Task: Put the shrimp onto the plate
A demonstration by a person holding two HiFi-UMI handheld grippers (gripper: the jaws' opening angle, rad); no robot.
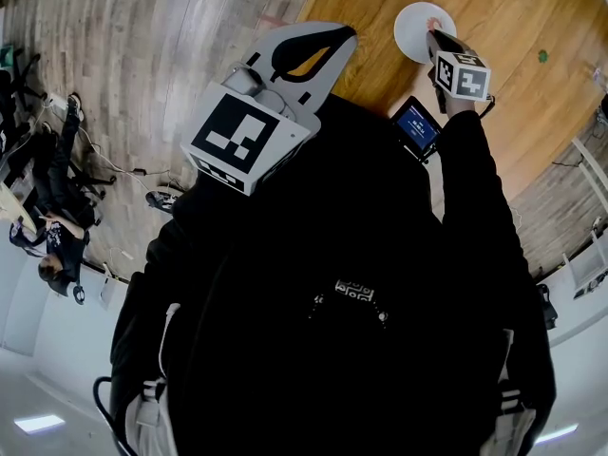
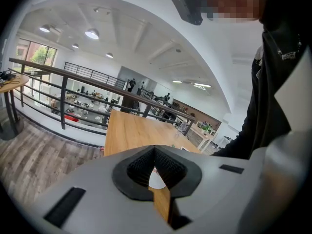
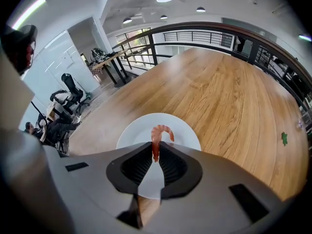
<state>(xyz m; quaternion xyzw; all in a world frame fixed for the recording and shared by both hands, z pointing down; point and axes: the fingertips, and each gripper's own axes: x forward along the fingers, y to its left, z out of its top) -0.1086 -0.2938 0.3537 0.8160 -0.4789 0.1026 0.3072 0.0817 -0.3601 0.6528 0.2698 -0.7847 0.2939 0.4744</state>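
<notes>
A white plate (image 1: 413, 17) lies on the wooden table (image 1: 513, 27). My right gripper (image 1: 434, 34) hangs over it, shut on a curled orange shrimp. In the right gripper view the shrimp (image 3: 159, 133) sticks up out of the closed jaws of my right gripper (image 3: 156, 152), its tail end pinched between the pads, with the plate (image 3: 187, 136) right beneath. My left gripper (image 1: 337, 41) is held up close to the body, off the table. The left gripper view shows my left gripper (image 2: 155, 152) with its jaws together and nothing between them, a sliver of the plate (image 2: 156, 181) visible behind.
A small device with a blue screen (image 1: 418, 124) sits at the table's near edge by the right arm. A small green item (image 3: 284, 139) lies on the wood to the right. A dark railing (image 3: 204, 30) runs along the table's far side. Seated people (image 1: 52, 226) are off to the left.
</notes>
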